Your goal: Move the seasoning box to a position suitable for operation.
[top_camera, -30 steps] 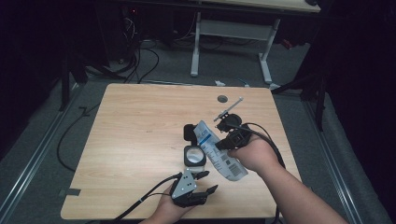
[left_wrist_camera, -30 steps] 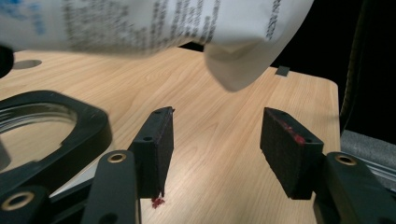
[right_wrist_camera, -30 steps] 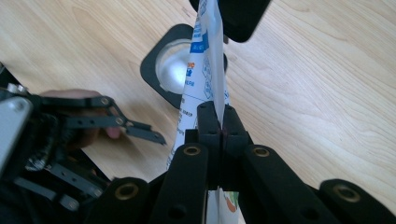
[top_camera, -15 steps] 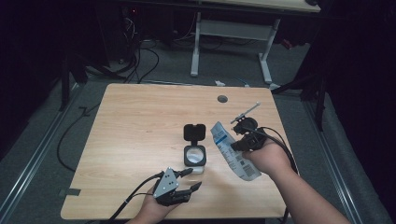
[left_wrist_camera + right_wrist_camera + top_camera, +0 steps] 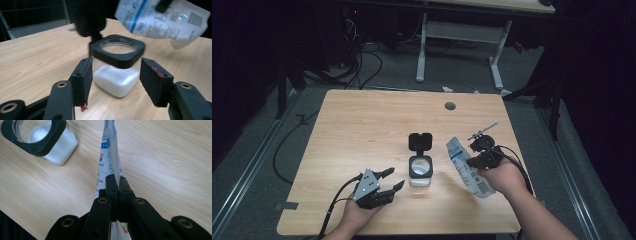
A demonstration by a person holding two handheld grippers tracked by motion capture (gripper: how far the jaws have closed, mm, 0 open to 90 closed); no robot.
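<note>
High view shows a wooden tabletop [image 5: 362, 130] with a small glass jar [image 5: 420, 172] standing near its middle, its black hinged lid [image 5: 420, 142] flipped up and back so the mouth is free. That open mouth suggests the jar is set to be filled from the white and blue pouch [image 5: 466, 167] held just to its right.

The right gripper [image 5: 476, 161] is clamped on the pouch: in the right gripper view its two jaws meet on the thin edge of the pouch [image 5: 110, 157], which runs forward from them toward the jar [image 5: 43, 138] at the upper left of that view. The pouch seems held edge-on so it can be tipped over the opening; it is near the jar but not yet over it.

The left gripper [image 5: 389, 181] lies low at the near side of the tabletop, released, jaws spread wide. In the left gripper view the jar [image 5: 116, 65] stands straight ahead between the two pads [image 5: 86, 80], just beyond them and untouched, with white stuff lying in its bottom. My guess is that it is lined up to steady the jar while the pouch [image 5: 162, 21], hanging above and behind, is poured.
</note>
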